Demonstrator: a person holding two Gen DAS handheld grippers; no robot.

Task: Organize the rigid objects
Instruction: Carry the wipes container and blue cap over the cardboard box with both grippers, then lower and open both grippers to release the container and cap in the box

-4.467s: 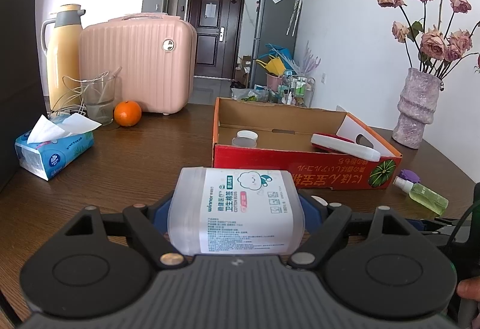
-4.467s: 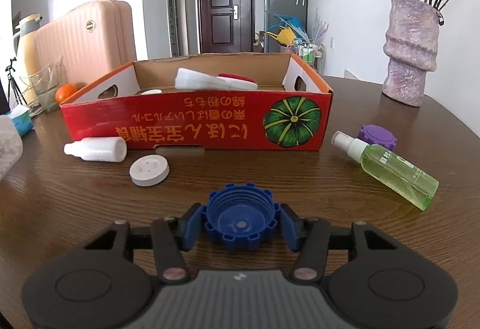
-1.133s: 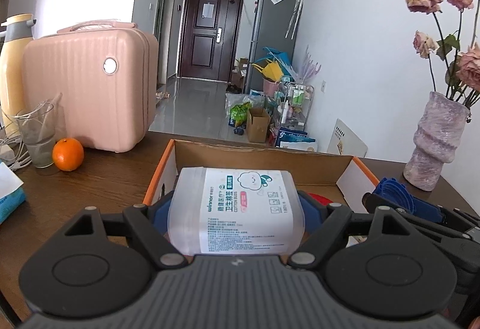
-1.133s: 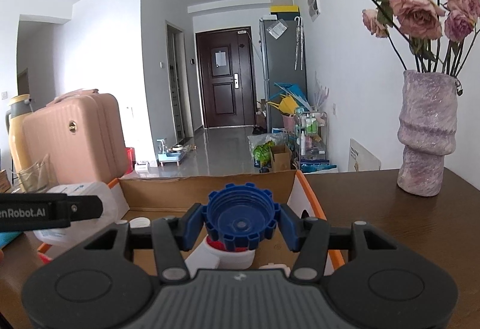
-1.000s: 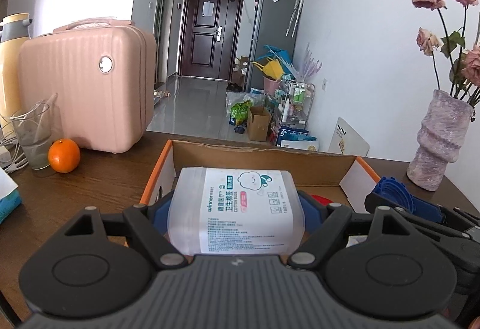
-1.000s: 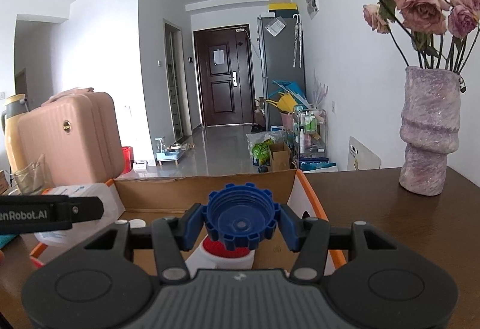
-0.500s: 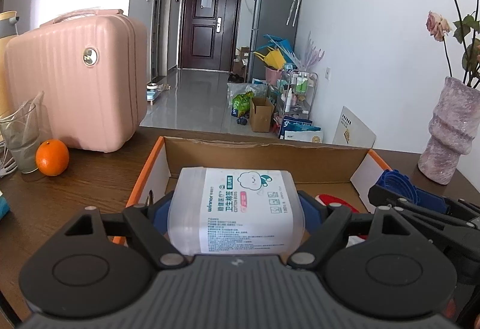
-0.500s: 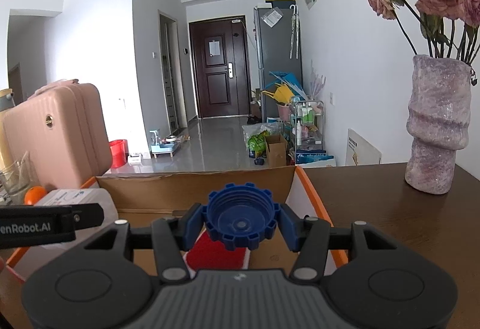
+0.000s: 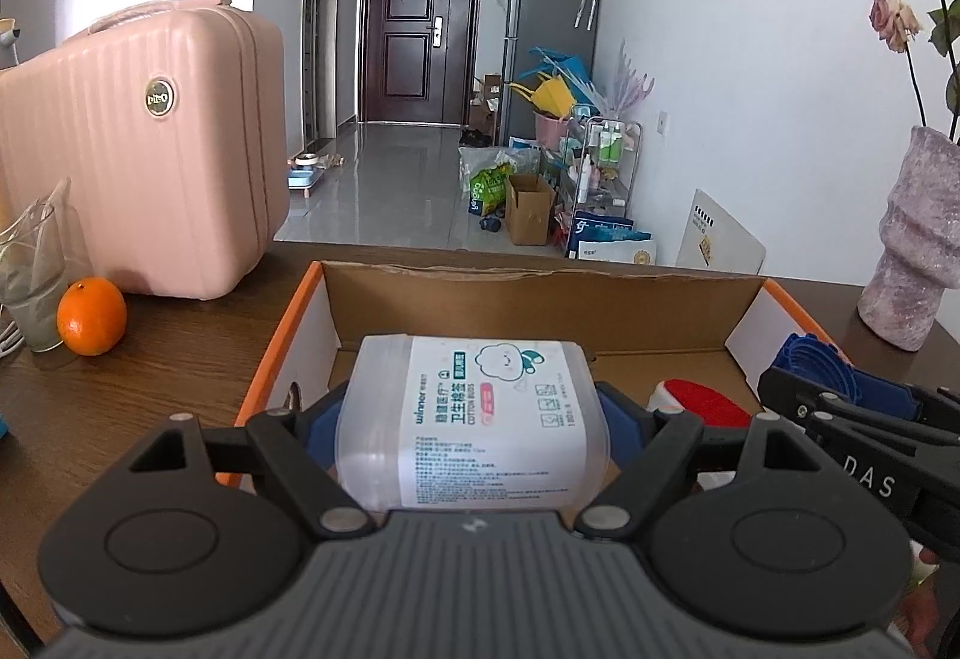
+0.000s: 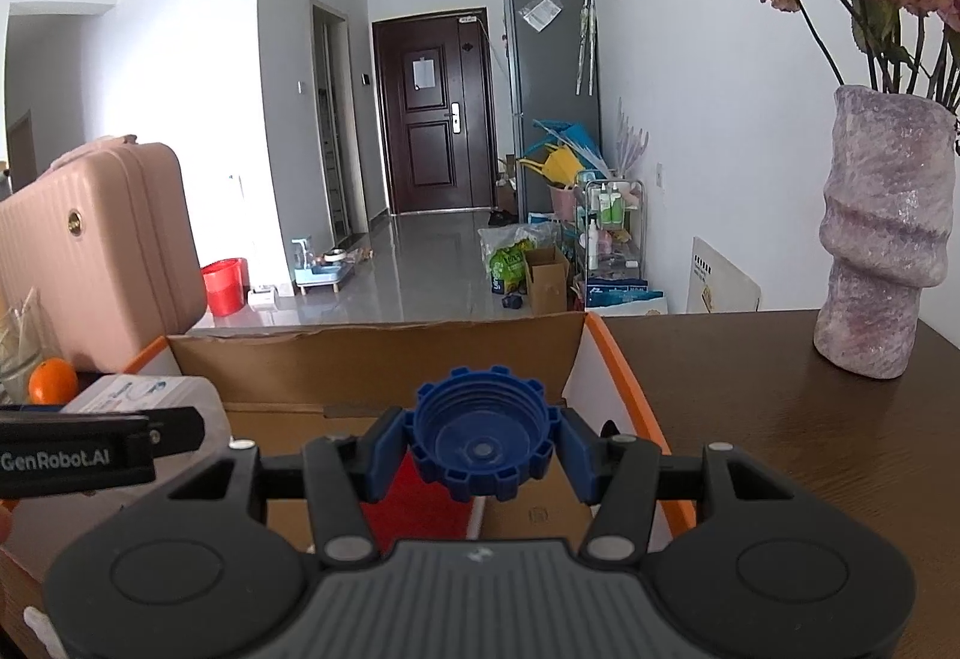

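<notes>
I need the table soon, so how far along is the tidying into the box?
Partly done. Already in the cardboard box: a red and white item on its floor. In hand: the left gripper clamps a cotton bud tub and the right gripper a blue cap, both over the open box, not yet released. What else waits on the table is out of view here.

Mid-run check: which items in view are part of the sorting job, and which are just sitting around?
Job items:
- cotton bud tub, clamped in left gripper
- blue cap, clamped in right gripper
- cardboard box
- red-and-white item inside the box

Bystanders:
- pink suitcase
- orange
- glass
- vase
</notes>
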